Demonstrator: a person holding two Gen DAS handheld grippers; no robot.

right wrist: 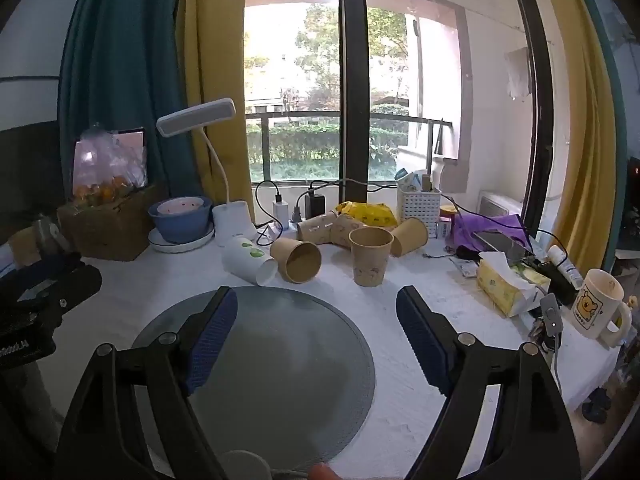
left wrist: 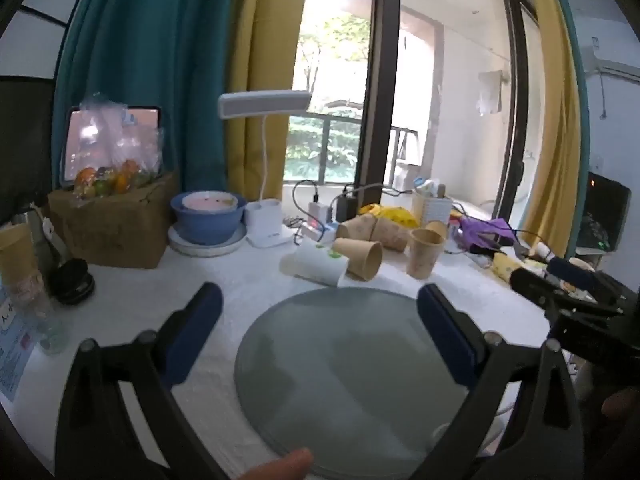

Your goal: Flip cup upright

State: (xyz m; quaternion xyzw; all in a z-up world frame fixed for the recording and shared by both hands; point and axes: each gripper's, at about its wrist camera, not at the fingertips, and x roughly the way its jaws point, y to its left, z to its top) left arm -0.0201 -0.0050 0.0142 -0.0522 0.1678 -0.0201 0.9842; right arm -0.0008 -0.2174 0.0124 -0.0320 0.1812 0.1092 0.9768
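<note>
Left gripper (left wrist: 320, 312) and right gripper (right wrist: 316, 316) both over grey mat (right wrist: 280, 360), jaws spread, holding nothing. Brown cup (right wrist: 297, 261) on its side on bench (right wrist: 420, 344) beyond mat, touching tipped white cup (right wrist: 249, 258), upright cup (right wrist: 370, 255) beside

Both wrist views face window, low over table; share round mat (left wrist: 344, 368) (right wrist: 280, 360).
</note>
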